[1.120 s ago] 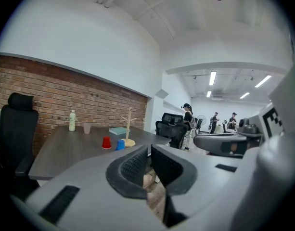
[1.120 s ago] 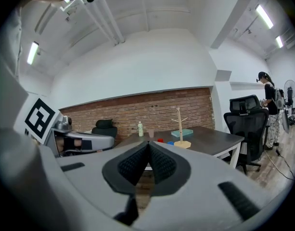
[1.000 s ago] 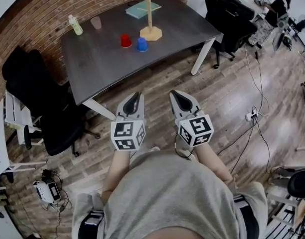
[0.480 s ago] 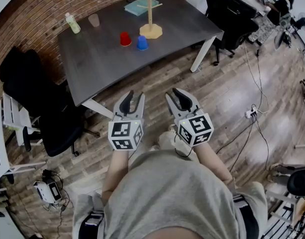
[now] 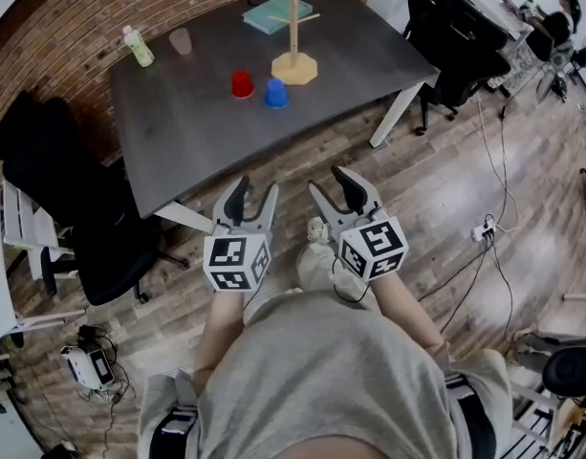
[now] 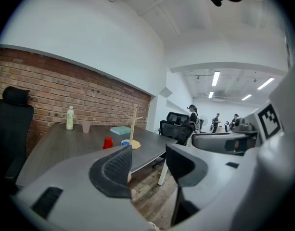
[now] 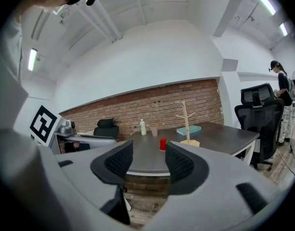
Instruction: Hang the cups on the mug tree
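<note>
The left gripper point(image 5: 254, 195) and the right gripper point(image 5: 333, 185) are held side by side, short of the near edge of the table point(image 5: 197, 122) and pointed toward it, roughly level. Both pairs of jaws have just been opened and are seen apart, with nothing between them.

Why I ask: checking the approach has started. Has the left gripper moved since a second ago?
Yes. In the head view the left gripper has come nearer the near edge of the table; its jaws have just been opening, nothing between them.

An open-plan office: a dark desk point(image 5: 192, 132) beside a brick wall point(image 5: 63, 36), black swivel chairs point(image 5: 58, 175), ceiling strip lights point(image 6: 215, 78), people point(image 6: 192, 114) at far workstations.
</note>
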The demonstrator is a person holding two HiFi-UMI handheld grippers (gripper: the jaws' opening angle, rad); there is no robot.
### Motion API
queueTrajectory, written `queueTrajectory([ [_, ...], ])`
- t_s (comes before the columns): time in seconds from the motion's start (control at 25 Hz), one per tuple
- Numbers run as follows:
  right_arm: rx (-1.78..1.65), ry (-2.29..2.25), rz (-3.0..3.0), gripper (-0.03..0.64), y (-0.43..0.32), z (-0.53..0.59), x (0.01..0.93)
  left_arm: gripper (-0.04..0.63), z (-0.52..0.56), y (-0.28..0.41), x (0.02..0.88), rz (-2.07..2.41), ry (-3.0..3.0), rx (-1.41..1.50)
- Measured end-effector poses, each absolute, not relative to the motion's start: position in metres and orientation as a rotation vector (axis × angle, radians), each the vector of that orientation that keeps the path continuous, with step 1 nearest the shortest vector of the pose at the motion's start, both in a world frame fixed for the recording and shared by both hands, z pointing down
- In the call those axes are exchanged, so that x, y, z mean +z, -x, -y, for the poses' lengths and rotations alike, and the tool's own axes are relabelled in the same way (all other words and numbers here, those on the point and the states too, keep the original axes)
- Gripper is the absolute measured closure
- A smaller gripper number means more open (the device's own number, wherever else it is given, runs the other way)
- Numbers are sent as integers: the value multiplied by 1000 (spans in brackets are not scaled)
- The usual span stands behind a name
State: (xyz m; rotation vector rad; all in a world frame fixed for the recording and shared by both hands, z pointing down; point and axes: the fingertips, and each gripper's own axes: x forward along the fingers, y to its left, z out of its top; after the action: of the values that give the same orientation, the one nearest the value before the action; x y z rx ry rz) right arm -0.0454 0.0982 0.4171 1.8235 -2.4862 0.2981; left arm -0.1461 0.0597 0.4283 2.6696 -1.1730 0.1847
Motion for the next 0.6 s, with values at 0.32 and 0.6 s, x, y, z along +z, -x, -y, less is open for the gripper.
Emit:
queueTrajectory([
  [0.32,262,-1753,2524,402,15,-24,414,380,8,118,425,1236,-2649,163],
  [0.6,268,-1662,2561,397,-9,36,413,380,60,97,424,1307,-2598,162],
])
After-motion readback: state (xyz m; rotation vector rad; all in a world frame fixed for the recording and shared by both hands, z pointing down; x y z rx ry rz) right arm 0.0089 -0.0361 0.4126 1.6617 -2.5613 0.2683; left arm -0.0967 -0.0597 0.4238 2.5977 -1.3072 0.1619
